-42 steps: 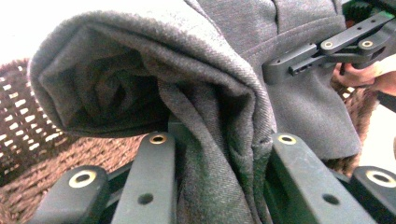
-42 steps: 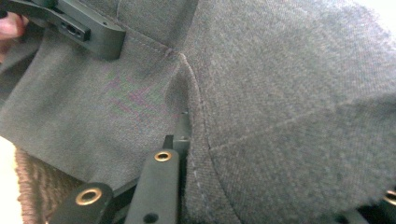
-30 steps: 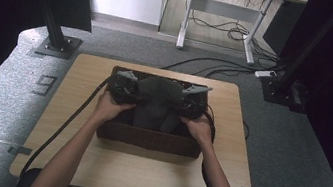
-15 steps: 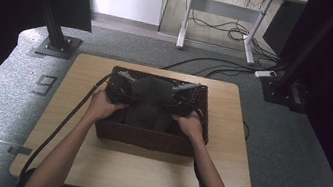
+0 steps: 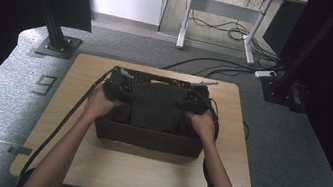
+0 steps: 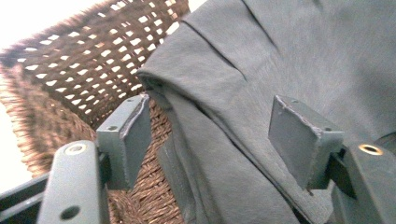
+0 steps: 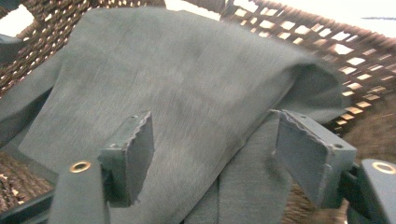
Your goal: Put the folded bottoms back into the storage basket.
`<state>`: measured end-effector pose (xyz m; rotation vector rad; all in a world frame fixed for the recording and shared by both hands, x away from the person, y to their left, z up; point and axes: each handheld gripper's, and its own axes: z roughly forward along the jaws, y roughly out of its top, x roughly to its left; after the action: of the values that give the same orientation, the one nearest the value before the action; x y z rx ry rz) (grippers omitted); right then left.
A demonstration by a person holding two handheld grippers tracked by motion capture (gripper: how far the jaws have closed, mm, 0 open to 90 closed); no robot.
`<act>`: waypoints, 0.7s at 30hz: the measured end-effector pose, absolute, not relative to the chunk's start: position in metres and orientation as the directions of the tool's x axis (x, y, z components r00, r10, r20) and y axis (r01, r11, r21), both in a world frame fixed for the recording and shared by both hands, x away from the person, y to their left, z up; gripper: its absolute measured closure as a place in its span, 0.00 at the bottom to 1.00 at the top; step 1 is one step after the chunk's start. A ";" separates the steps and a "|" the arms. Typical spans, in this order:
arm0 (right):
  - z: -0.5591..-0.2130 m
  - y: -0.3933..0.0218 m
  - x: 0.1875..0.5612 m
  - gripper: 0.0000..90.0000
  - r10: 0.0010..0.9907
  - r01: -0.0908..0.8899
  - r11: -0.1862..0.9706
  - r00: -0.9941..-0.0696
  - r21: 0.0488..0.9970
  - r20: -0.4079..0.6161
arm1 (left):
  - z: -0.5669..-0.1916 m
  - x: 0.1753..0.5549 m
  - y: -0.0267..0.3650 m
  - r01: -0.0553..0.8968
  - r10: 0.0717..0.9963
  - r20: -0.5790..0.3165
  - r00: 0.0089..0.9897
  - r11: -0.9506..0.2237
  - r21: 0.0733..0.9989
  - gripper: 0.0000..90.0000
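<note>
A folded dark grey cloth [image 5: 158,106] lies inside a brown woven basket [image 5: 147,137] on the wooden table [image 5: 142,170]. My left gripper [image 5: 117,86] is at the cloth's left edge and my right gripper [image 5: 197,100] at its right edge. In the left gripper view the gripper [image 6: 210,135] stands open over the cloth's folded edge [image 6: 219,154], with the basket wall [image 6: 84,65] behind. The right gripper view has the gripper [image 7: 215,154] open too, above the cloth [image 7: 187,84] near the basket's weave [image 7: 336,51].
Black stand bases rest on the grey floor at the left [image 5: 58,46] and at the right [image 5: 281,91]. Cables [image 5: 219,66] trail behind the table, under a desk frame [image 5: 215,25]. Bare tabletop lies in front of the basket.
Both grippers with the cloth have lowered into the basket and drawn slightly apart toward its sides. The cloth, bunched up a second ago, now lies flatter in the basket.
</note>
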<state>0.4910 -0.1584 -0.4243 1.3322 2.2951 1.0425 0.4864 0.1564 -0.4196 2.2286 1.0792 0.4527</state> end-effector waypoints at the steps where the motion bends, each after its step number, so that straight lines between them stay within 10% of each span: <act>1: -0.421 -0.160 0.490 0.29 0.843 0.622 0.312 -0.530 0.718 0.092 | -0.418 0.486 0.159 0.584 0.797 0.025 0.603 -0.463 0.666 0.31; 21: -0.410 -0.204 0.480 0.36 0.885 0.577 0.311 -0.465 0.755 -0.009 | -0.418 0.479 0.206 0.593 0.867 0.072 0.494 -0.396 0.702 0.31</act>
<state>0.4803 -0.2044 -0.4099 1.2983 2.1579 0.9774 0.4790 0.2056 -0.4184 2.1270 1.1944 0.5799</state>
